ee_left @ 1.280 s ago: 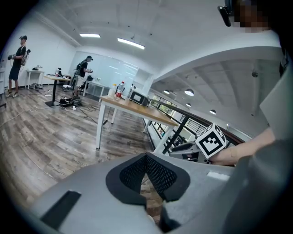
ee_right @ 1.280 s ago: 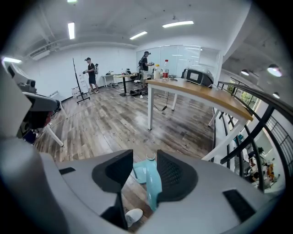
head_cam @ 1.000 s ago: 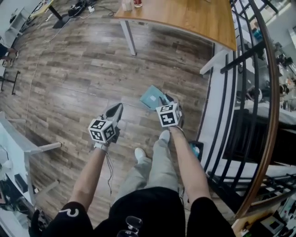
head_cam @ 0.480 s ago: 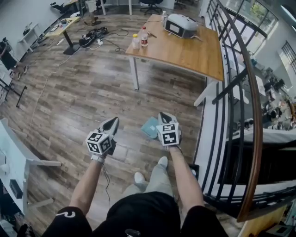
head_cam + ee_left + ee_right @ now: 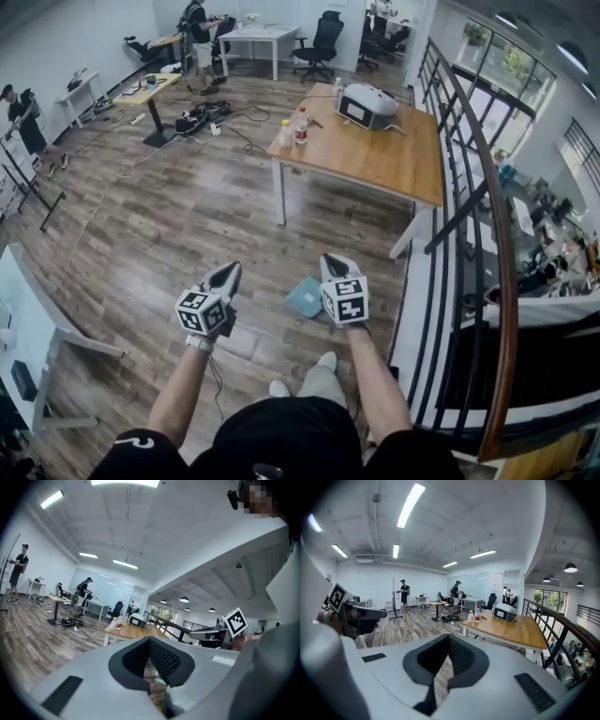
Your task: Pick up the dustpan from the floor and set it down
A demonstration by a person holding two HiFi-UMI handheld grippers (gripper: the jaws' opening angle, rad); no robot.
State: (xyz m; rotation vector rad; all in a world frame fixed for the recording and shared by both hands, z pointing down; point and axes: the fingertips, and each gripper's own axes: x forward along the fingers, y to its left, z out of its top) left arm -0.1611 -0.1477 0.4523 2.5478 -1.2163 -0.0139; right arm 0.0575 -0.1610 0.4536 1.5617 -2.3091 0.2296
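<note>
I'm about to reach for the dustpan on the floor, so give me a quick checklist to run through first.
1. Dustpan found: ok, lying on the floor beside the right gripper in the head view.
2. Dustpan held: not ok, neither gripper has it.
3. Right gripper fingers open: not ok, shut and empty.
4. Left gripper fingers open: not ok, shut and empty.
5. Shoes clear of the dustpan: ok, they stand apart from it.
</note>
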